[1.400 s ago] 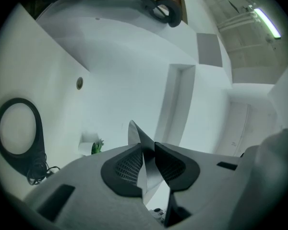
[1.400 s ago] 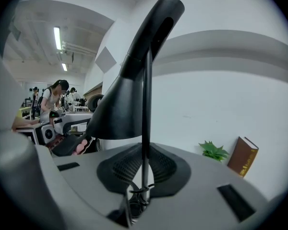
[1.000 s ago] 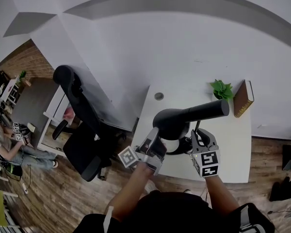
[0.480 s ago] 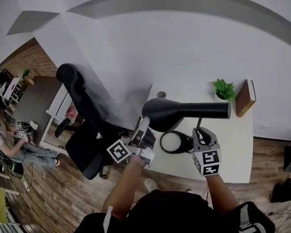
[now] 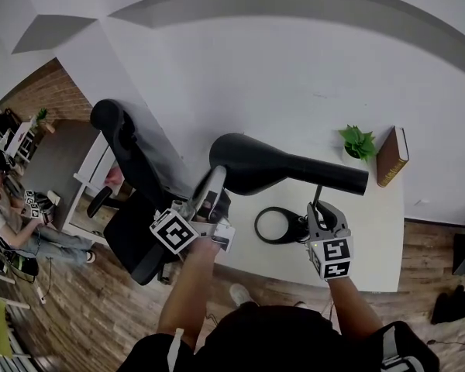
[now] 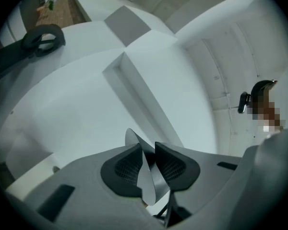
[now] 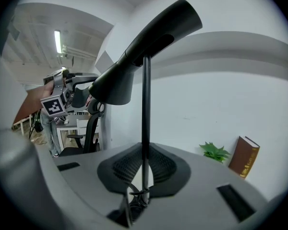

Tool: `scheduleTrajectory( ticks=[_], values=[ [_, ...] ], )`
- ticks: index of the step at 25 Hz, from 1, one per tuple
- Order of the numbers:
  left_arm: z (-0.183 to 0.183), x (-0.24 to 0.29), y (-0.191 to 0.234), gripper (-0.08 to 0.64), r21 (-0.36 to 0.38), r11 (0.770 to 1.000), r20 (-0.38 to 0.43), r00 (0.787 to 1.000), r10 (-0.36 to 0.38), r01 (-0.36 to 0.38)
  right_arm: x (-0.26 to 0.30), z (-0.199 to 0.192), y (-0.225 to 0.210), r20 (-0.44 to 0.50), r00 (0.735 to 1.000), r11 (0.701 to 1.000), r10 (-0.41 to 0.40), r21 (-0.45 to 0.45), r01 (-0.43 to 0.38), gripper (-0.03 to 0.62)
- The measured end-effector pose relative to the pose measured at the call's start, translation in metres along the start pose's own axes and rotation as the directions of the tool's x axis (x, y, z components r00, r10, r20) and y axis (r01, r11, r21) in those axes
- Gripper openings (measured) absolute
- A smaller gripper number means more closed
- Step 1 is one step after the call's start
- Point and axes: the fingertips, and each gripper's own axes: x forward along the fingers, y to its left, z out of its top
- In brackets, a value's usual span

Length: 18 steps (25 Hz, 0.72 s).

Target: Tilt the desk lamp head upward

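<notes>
The black desk lamp stands on a white desk. Its long head is tilted with the shade end raised at the left. My left gripper is shut on the thin rim of the shade, which stands edge-on between the pads. My right gripper is shut on the thin upright stem, low down near the round base ring. In the right gripper view the lamp head slants above the stem, and the left gripper holds its lower left end.
A black office chair stands left of the desk. A small green plant and a brown book stand at the desk's far right against the white wall. A person sits far left on the wooden floor.
The left gripper has moved up and to the left with the shade, so the lamp head has swung from pointing down to tilted up. The right gripper has stayed on the stem.
</notes>
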Motion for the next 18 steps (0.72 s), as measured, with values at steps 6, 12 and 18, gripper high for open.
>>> scheduleTrajectory(
  ticks=[6,12,18],
  values=[
    [0.025,0.014,-0.024,0.077,0.183,0.983,0.007,1.0,-0.03,0.028,0.0,0.002,0.0,-0.001,1.0,1.0,0.001,0.002,-0.001,0.031],
    [0.042,0.03,-0.049,0.081,0.351,0.936,0.019,1.0,-0.013,0.006,0.001,0.0,-0.003,0.0,1.0,1.0,-0.002,0.0,0.002,0.031],
    [0.057,0.044,-0.081,0.083,0.498,0.867,0.033,0.999,-0.029,0.009,0.0,0.0,-0.003,0.006,1.0,1.0,-0.009,0.004,0.009,0.031]
  ],
)
